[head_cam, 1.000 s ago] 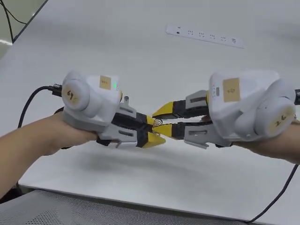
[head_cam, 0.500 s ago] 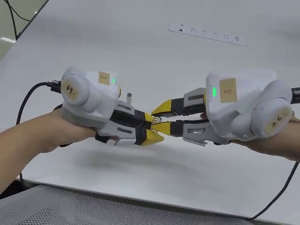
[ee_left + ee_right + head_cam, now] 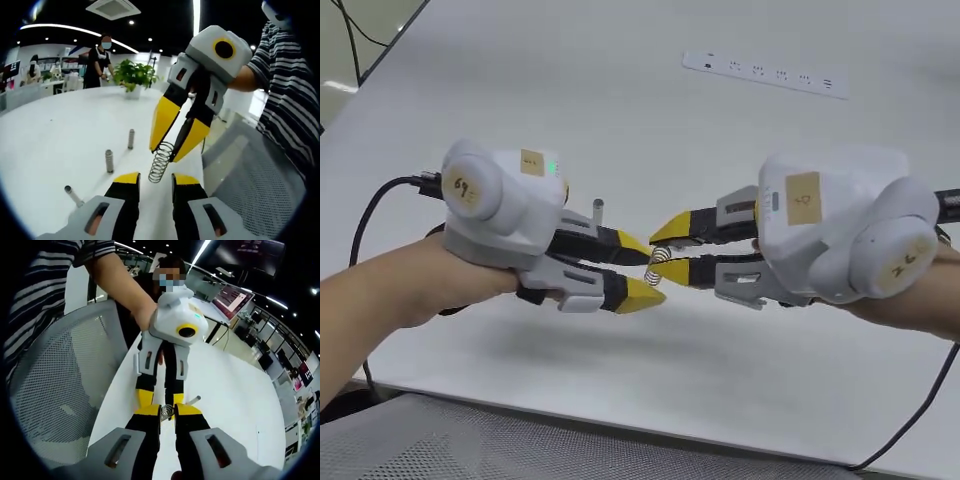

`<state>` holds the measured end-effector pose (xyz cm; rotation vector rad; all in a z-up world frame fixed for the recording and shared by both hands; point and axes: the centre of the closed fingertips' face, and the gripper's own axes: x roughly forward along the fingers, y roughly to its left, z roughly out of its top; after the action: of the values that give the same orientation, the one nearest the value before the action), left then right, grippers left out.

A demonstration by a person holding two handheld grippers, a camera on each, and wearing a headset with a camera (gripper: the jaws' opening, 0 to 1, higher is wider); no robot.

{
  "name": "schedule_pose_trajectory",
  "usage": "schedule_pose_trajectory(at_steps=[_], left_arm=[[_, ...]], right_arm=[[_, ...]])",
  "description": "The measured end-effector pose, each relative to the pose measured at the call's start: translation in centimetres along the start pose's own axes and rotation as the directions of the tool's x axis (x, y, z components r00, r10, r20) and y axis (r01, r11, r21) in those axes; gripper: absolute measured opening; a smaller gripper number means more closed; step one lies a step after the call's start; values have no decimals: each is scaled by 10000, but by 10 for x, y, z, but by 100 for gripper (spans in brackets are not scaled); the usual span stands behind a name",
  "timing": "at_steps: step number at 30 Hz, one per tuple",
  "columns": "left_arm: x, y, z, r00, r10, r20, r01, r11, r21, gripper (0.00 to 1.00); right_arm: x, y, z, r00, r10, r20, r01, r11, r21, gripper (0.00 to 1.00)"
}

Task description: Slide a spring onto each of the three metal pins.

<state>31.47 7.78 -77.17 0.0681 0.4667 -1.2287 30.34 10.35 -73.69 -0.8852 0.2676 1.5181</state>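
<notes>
A small metal spring (image 3: 658, 268) is pinched at one end by my right gripper (image 3: 660, 257), which is shut on it. In the left gripper view the spring (image 3: 160, 163) hangs down from the right gripper's yellow tips (image 3: 174, 141) into the gap of my left gripper (image 3: 156, 179), whose jaws stand open on either side of it without touching. In the right gripper view the spring (image 3: 166, 411) sits between my own jaw tips. My left gripper (image 3: 642, 270) faces the right one tip to tip. Three short metal pins (image 3: 131, 138) (image 3: 109, 160) (image 3: 73, 194) are on the table; one pin (image 3: 598, 209) pokes up behind the left gripper.
A white power strip (image 3: 765, 75) lies at the far side of the white table (image 3: 620, 120). A black cable (image 3: 375, 225) trails from the left gripper and another cable (image 3: 920, 420) from the right. The table's front edge and a mesh chair (image 3: 470, 445) are just below the grippers.
The left gripper's jaws have opened and it has drawn back slightly to the left. The spring stays held by the right gripper.
</notes>
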Motion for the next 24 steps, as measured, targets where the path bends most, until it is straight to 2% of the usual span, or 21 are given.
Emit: schedule_pose_trajectory(at_steps=[16, 24], left_arm=[[-28, 17, -10, 9959, 904, 7, -903, 9947, -485, 30], [-43, 28, -15, 9874, 1576, 134, -1561, 9845, -798, 45]], right_arm=[[1, -7, -7, 9996, -250, -164, 249, 9997, -79, 7], [3, -11, -11, 9990, -380, -252, 380, 9993, -14, 7]])
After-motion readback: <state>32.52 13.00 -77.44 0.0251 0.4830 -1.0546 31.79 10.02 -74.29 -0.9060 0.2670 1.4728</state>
